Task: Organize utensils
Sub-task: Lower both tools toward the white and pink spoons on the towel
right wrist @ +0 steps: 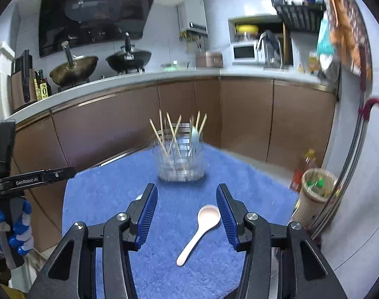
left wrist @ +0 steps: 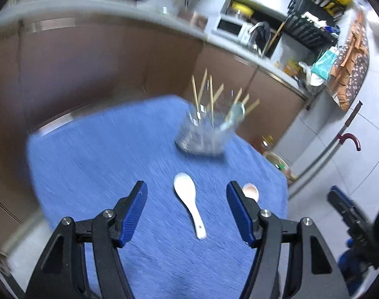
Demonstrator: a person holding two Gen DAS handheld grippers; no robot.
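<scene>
A clear glass jar [left wrist: 201,137] holding several wooden chopsticks and a pale blue spoon stands at the far side of the blue cloth; it also shows in the right wrist view [right wrist: 182,164]. A white ceramic spoon [left wrist: 189,199] lies on the cloth between the fingers of my open, empty left gripper [left wrist: 187,211]. A pinkish spoon [right wrist: 201,229] lies between the fingers of my open, empty right gripper [right wrist: 187,216]; its bowl [left wrist: 251,191] peeks past my left gripper's right finger. A bit of the white spoon [right wrist: 139,196] shows behind my right gripper's left finger.
The blue cloth [right wrist: 102,199] covers a small table with edges close on all sides. Brown kitchen cabinets [right wrist: 239,114] stand behind. A bin [right wrist: 314,189] and bottle sit on the floor at right. The other gripper shows at the left edge [right wrist: 15,182].
</scene>
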